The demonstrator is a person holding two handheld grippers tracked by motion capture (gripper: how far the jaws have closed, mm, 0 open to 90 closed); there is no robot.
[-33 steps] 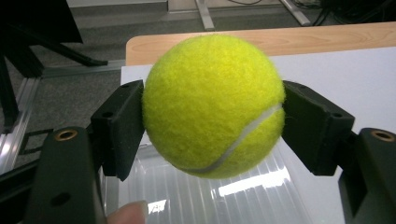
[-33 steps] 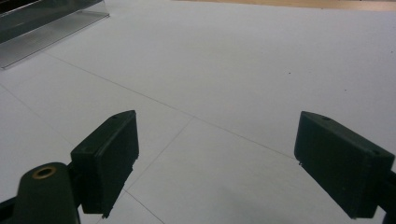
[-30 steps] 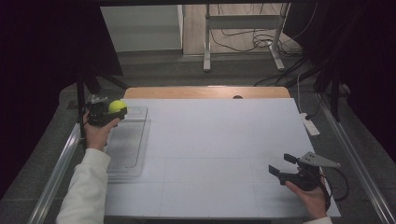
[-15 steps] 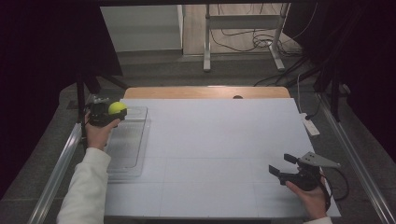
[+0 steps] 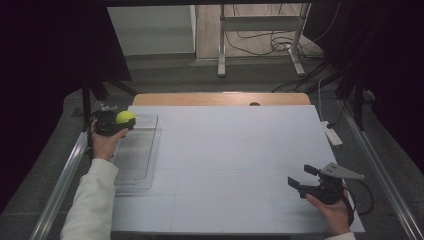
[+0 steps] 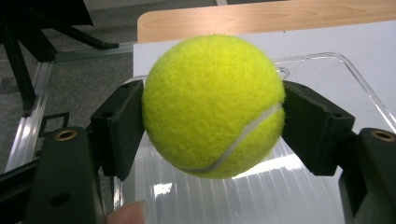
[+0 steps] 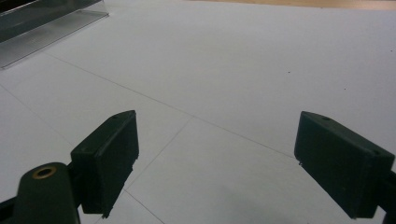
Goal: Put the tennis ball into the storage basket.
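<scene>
Left gripper (image 5: 120, 121), jaws clamped on yellow tennis ball (image 6: 213, 106), above clear tray (image 5: 137, 160) at table's (image 5: 235, 150) left edge; right gripper (image 5: 303, 179), jaws wide, near right front corner.

The left gripper (image 6: 212, 109) clamps a yellow-green tennis ball (image 6: 213, 106) — one black jaw pressed to each side. Below and beyond the ball lies a clear ribbed plastic tray (image 6: 299, 186) on the white tabletop (image 6: 327, 39) — its wooden edge (image 6: 261, 18) farther off.
</scene>
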